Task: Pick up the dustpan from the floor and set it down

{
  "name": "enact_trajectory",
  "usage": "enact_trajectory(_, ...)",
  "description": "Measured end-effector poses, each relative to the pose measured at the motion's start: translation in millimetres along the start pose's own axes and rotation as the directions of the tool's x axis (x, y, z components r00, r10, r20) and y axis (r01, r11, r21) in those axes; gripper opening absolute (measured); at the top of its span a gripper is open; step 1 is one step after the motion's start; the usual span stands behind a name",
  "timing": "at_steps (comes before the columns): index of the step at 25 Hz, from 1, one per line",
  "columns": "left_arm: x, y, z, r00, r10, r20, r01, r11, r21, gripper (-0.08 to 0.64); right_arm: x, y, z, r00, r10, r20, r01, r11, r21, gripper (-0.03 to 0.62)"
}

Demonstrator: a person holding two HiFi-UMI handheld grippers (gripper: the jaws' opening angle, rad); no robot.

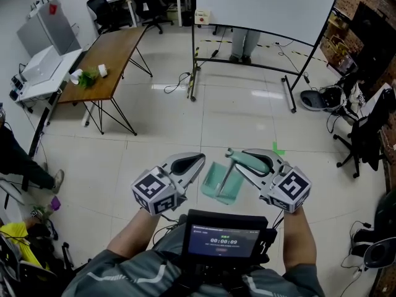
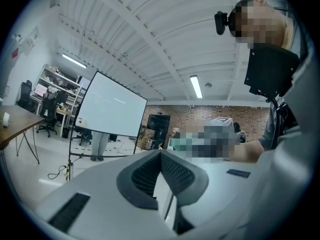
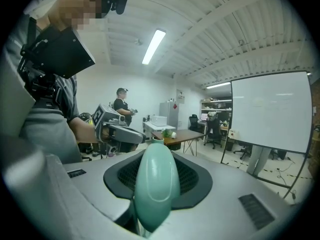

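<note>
Mint-green plastic marks the dustpan (image 1: 220, 183), which hangs above the pale tiled floor (image 1: 185, 125) at lower centre of the head view. Its scoop is at the bottom and its handle (image 1: 250, 161) rises toward the right. We hold that handle in the right gripper (image 1: 242, 159), whose jaws are clamped on it from both sides. In the right gripper view the rounded green end of the handle fills the space between the dark pads. The left gripper (image 1: 199, 160) sits just left of the scoop, with its jaws brought together on nothing. Both grippers point toward each other in front of a small screen (image 1: 225, 241) at our chest. At upper left stands a wooden surface (image 1: 114, 54) carrying a small green plant (image 1: 87, 77). A whiteboard (image 1: 266, 5) on a stand fills the top of the frame.
</note>
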State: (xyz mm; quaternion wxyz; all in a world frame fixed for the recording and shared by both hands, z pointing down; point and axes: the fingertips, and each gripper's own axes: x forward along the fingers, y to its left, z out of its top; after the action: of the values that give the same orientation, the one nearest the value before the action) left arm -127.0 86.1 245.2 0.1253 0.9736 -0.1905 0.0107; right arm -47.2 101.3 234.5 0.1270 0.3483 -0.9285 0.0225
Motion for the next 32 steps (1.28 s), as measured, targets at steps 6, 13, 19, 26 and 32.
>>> enact_trajectory(6,-12,25,2,1.000,-0.023,0.010,0.022,1.000,0.007,0.026,28,-1,5,1.000,0.020,-0.006,-0.021,1.000,-0.024,0.150)
enact_trajectory(13,-39,71,10,0.999,-0.039,0.017,0.039,0.999,-0.010,0.026,75,-12,17,1.000,0.001,0.004,-0.001,0.999,-0.037,0.149)
enact_trajectory(19,-49,108,7,0.997,-0.071,0.005,0.072,0.997,-0.024,0.026,117,-24,19,1.000,0.026,-0.006,-0.027,0.999,-0.040,0.147)
enact_trajectory(26,5,151,8,0.998,-0.060,0.006,0.060,0.998,-0.022,0.026,145,-99,9,0.999,0.042,0.031,-0.041,0.999,-0.024,0.144)
enact_trajectory(32,92,208,23,0.999,0.036,0.016,-0.036,0.999,-0.017,0.026,162,-191,5,0.993,0.115,0.039,-0.114,0.993,-0.036,0.144)
